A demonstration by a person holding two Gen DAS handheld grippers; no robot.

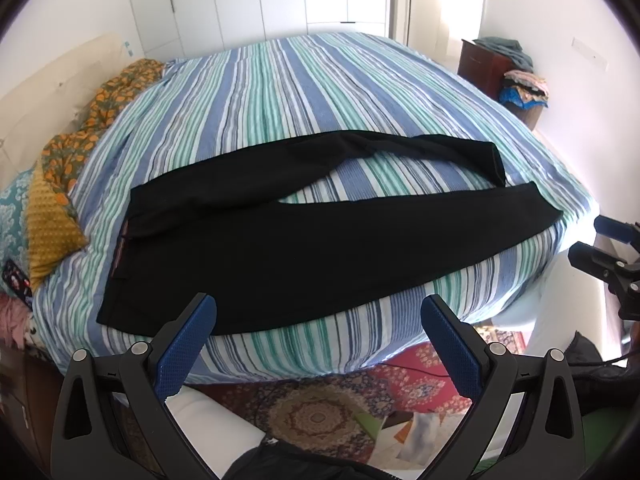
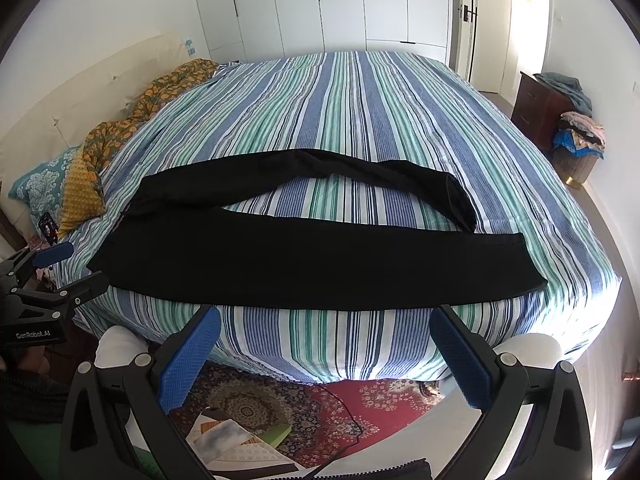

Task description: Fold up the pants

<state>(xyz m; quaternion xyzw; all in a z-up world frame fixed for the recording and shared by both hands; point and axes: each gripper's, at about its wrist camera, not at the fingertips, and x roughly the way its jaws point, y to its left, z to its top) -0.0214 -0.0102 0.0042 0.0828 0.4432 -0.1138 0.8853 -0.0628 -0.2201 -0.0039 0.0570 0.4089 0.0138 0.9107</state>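
Blue-padded jaws of the left gripper (image 1: 318,316) stand wide apart at the bottom of the left wrist view, holding nothing, poised off the near edge of the bed (image 1: 280,80) above a patterned rug (image 1: 316,412). Likewise the right gripper (image 2: 325,330) has its jaws spread wide and empty, short of the mattress edge.

Black pants (image 1: 280,236) lie flat across the striped blue, green and white bedcover, near the bed's front edge. Their waistband sits to the left, by a mustard pillow (image 1: 50,232), and the two legs run to the right. The nearer leg lies straight along the edge; the farther leg arcs away and curves back, so the cuffs nearly meet at the right while a strip of bedcover shows between the legs. Neither gripper touches the cloth.

An orange-flowered blanket (image 1: 108,96) is bunched along the headboard side. White wardrobe doors (image 2: 340,0) stand behind the bed, and a dark wooden dresser (image 2: 540,108) with piled clothes stands at the far right.
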